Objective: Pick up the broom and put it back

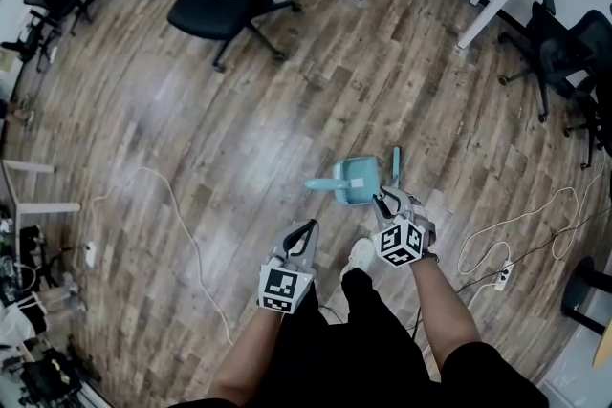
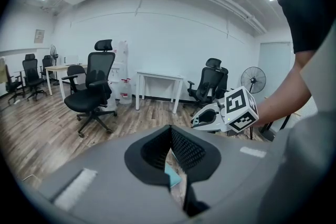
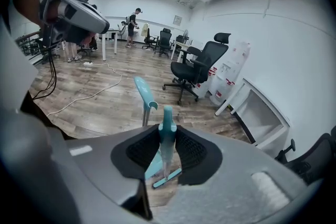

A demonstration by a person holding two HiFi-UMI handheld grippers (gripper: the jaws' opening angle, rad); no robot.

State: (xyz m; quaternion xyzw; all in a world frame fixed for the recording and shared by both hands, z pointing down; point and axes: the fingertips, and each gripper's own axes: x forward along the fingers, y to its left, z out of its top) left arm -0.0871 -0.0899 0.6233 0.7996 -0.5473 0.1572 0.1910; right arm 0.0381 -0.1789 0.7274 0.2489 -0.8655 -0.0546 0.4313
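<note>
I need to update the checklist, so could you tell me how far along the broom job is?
Done: the right gripper is clamped on the handle of the broom, so the pick-up looks made. In hand: the broom hangs roughly upright beside the dustpan. Left: putting it back, not yet done; the left gripper is shut and empty.

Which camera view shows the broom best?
The right gripper view: the broom runs whole from its handle, held between the jaws, down to its head. The head view shows only a short piece. The left gripper view shows no clear part.
</note>
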